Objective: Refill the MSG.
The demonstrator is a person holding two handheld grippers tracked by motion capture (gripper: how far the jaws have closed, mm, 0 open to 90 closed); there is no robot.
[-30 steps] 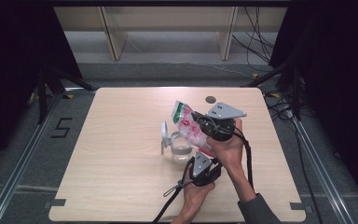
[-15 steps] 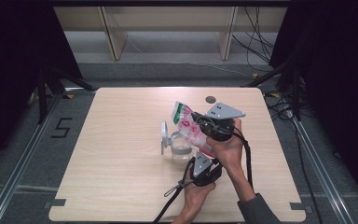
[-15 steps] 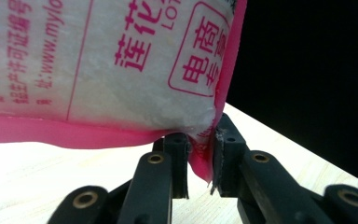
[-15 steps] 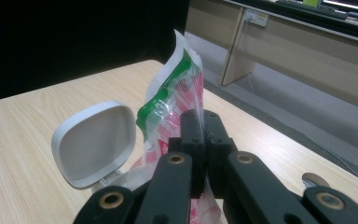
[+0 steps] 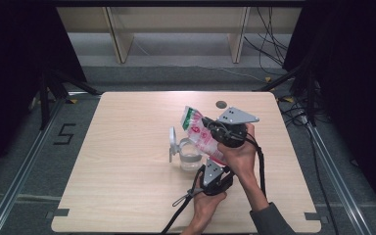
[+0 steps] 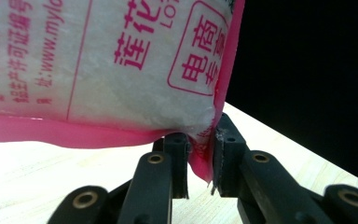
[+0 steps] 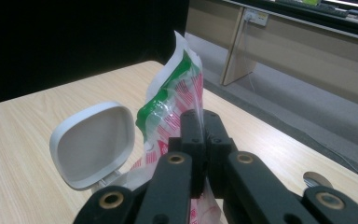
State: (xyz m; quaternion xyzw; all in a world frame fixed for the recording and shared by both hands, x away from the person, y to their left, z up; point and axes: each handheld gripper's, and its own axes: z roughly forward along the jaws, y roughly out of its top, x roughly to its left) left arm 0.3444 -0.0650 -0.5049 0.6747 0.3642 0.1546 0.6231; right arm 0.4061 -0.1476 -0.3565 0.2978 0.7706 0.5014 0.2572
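A plastic bag of white grains, printed in pink with a green band at its top, hangs tilted above the table between both grippers. My right gripper is shut on the bag's upper part, its jaws pressed together on the film. Lower down, my left gripper is shut on the bag's pink bottom corner, which is pinched between the pads. Just left of the bag, a clear container stands on the table with its white hinged lid up; the lid faces the right gripper.
The wooden table has a round grey grommet near its far edge, behind the grippers. A wooden shelf frame stands beyond the table. Cables trail on the floor at the right.
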